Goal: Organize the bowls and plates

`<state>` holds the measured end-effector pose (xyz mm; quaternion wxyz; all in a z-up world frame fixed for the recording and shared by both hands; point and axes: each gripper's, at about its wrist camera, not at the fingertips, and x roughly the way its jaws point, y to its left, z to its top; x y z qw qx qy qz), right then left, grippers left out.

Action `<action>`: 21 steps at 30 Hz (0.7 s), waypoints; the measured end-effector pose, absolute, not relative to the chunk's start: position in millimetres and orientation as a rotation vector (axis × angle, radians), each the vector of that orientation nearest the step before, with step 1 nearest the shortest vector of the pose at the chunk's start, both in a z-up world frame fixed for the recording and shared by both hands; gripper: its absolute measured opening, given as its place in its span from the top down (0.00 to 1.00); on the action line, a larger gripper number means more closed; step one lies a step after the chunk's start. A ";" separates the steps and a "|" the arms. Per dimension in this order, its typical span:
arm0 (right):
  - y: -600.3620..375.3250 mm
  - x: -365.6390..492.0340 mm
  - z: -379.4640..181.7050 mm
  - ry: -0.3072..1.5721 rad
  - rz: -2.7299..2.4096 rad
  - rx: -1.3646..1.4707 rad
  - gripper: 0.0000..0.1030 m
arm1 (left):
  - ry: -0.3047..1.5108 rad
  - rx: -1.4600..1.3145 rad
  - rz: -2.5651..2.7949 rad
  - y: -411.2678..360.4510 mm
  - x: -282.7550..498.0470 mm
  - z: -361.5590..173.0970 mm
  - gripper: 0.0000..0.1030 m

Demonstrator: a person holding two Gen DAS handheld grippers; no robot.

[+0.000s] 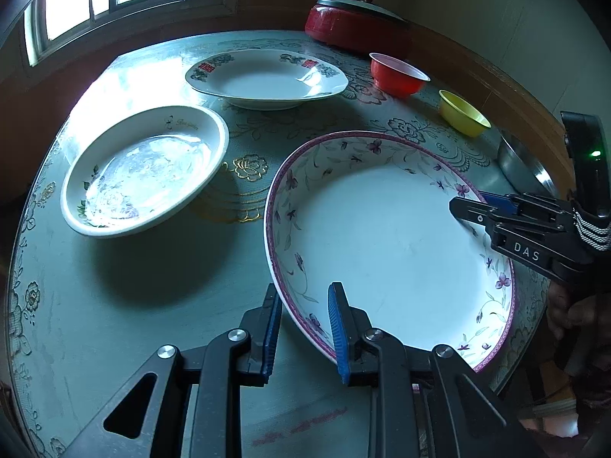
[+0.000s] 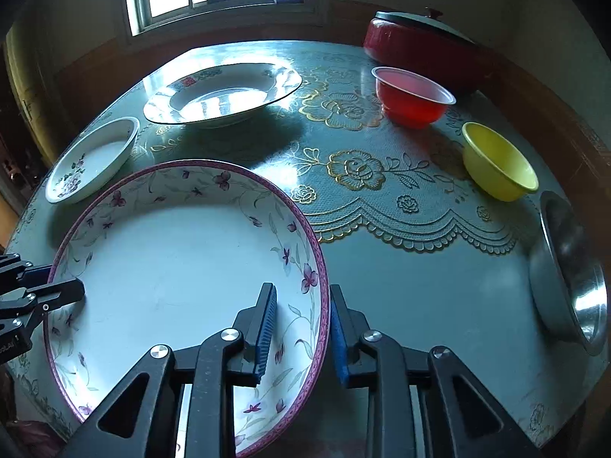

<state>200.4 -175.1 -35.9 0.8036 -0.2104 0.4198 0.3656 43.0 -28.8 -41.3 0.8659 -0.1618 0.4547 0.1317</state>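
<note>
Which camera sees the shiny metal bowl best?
The right wrist view: the shiny metal bowl shows its rim, inside and outer wall at the table's right edge. In the left wrist view only a sliver of it appears, partly behind the other claw.

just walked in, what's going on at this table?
A person with a handheld gripper in each hand is sorting dishes. Both grippers straddle the rim of the large purple-rimmed floral plate: the left gripper at one edge, the right gripper at the opposite edge. Whether the pads press on the rim is unclear. Two white dishes, a red bowl, a yellow bowl and a steel bowl sit untouched.
</note>
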 end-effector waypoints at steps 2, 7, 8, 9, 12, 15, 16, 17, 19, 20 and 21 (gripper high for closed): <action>-170.8 195.9 -35.5 0.882 0.740 -0.468 0.73 | 0.949 -0.332 0.269 -28.9 42.5 -41.3 0.76; -167.7 191.4 -36.4 0.857 0.677 -0.482 0.73 | 0.951 -0.304 0.243 -29.6 42.7 -40.1 0.75; -167.4 191.4 -36.6 0.857 0.667 -0.479 0.73 | 0.952 -0.301 0.234 -29.2 43.2 -40.1 0.75; -166.7 191.0 -36.5 0.857 0.656 -0.478 0.72 | 0.952 -0.298 0.225 -28.2 43.1 -39.9 0.75; -165.5 189.3 -36.6 0.853 0.631 -0.477 0.72 | 0.946 -0.302 0.202 -24.6 42.7 -40.1 0.74; -165.7 187.4 -36.6 0.849 0.622 -0.474 0.72 | 0.934 -0.305 0.185 -21.4 41.3 -40.8 0.74; -165.5 186.8 -36.6 0.848 0.619 -0.474 0.72 | 0.932 -0.301 0.183 -21.2 41.0 -40.9 0.74; -165.5 186.3 -36.7 0.848 0.616 -0.474 0.72 | 0.931 -0.299 0.183 -21.1 40.8 -40.7 0.74; -164.9 186.5 -36.7 0.850 0.614 -0.474 0.72 | 0.931 -0.300 0.186 -21.4 41.1 -40.5 0.74; -164.9 186.2 -36.7 0.850 0.617 -0.476 0.72 | 0.931 -0.299 0.189 -21.9 40.8 -40.4 0.74; -164.8 186.4 -36.7 0.850 0.623 -0.479 0.72 | 0.931 -0.297 0.194 -22.4 40.7 -40.2 0.74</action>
